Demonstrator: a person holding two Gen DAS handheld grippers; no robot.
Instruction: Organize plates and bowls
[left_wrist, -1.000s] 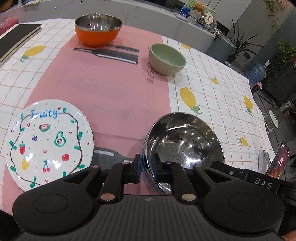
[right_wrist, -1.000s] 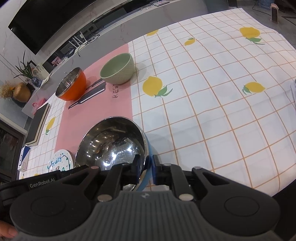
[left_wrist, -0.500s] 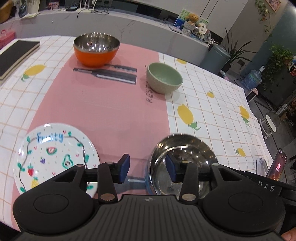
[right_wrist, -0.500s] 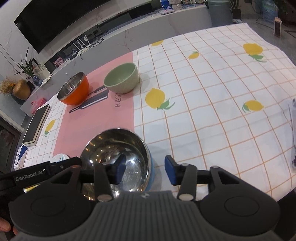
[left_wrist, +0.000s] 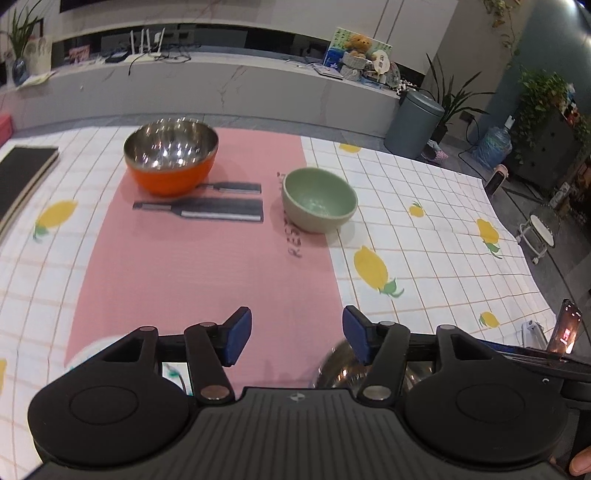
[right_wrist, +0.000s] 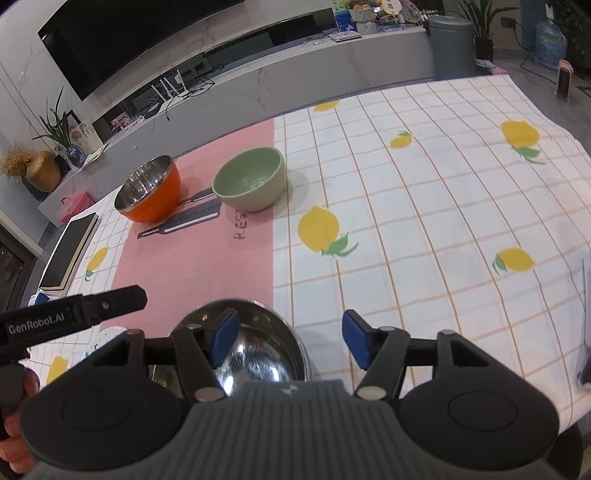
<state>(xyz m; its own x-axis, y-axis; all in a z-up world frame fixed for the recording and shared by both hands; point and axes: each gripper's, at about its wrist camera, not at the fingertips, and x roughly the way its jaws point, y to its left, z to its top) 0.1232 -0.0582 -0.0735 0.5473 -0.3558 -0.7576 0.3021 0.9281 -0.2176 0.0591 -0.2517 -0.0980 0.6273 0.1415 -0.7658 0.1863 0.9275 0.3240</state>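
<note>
Bowls first: my shiny round steel bowl (right_wrist: 258, 354) sits upright, mouth up, on the near edge of the table, straddling the seam between the pink paper mat (left_wrist: 192, 266) and the white checked tablecloth with yellow lemons (right_wrist: 424, 221); being round, it has no long axis I can name. From the right wrist view I see my right gripper (right_wrist: 284, 338) above it with its jaws opening: one blue pad hangs over the bowl's hollow, the other stands out beyond its rim over the cloth, and neither presses on the steel. From the left wrist view my left gripper (left_wrist: 297, 339) is likewise opening, with only pink mat between its blue pads; the steel bowl's rim peeks out blurred under the pad nearer the lemon cloth, and I cannot say whether they touch. Low beside the left gripper's body I catch a sliver of the white painted plate (left_wrist: 173, 373), lying flat and mostly hidden. At the far end of the mat stands the orange bowl with a steel lining (left_wrist: 170, 155), upright, and near it, apart, the pale green ceramic bowl (left_wrist: 319, 199), also upright, at the mat's edge by the printed lettering. Between them and slightly nearer me are two dark knife shapes printed on the mat (left_wrist: 199, 210), their long axes running across the mat. A black flat book (right_wrist: 70, 251) lies at the table's far side.
</note>
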